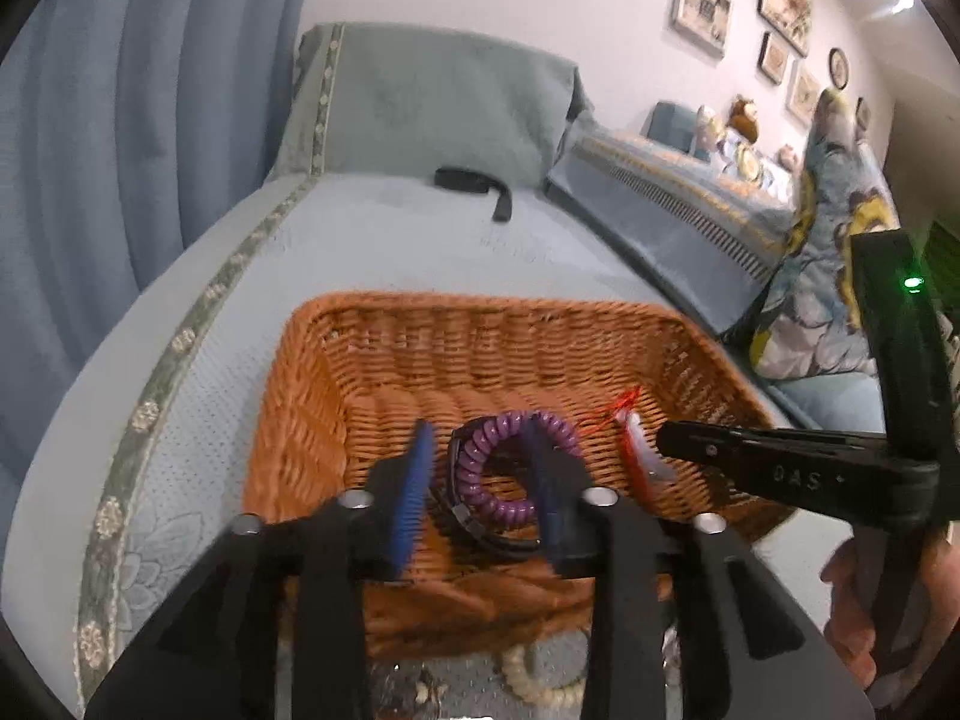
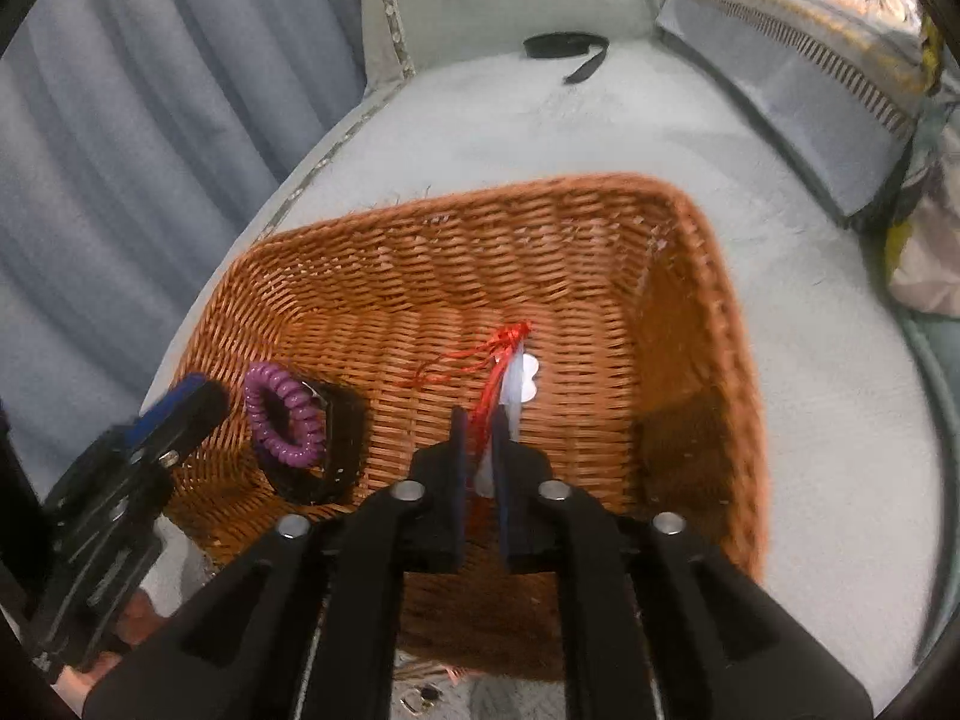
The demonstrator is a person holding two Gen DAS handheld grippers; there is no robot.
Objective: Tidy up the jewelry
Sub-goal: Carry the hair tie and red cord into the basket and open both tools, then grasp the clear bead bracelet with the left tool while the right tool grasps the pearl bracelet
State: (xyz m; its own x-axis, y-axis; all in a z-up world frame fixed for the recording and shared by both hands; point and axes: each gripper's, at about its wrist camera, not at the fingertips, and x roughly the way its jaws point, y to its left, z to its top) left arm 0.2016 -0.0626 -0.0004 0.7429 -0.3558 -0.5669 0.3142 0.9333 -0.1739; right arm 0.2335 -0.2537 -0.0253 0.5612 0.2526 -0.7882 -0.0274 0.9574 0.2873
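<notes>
Both claws are reaching into the basket (image 2: 708, 252). Left claw (image 1: 480, 468) is standing partly open, its blue pads either side of a purple coil band (image 1: 510, 468) and a black band (image 1: 480, 534) without pressing them; both bands are lying on the basket floor. Right claw (image 2: 480, 456) is standing narrowly apart, a red cord (image 2: 498, 360) with a white charm (image 2: 528, 378) running between its pads; whether they are pinching it I cannot tell. Raised letters reading roughly "OAS" are showing on the right claw's finger in the left view. The basket is rectangular, woven of orange-brown wicker, sitting on a pale blue textured cover (image 1: 390, 240) with a floral trim. A black strap (image 1: 474, 186) is lying farther back, near a grey-green cushion (image 1: 432, 102). Cream beads (image 1: 540, 678) are lying just outside the near rim. Blue curtains (image 1: 150, 90) are hanging left; framed pictures (image 1: 702, 12) are lining the wall.
</notes>
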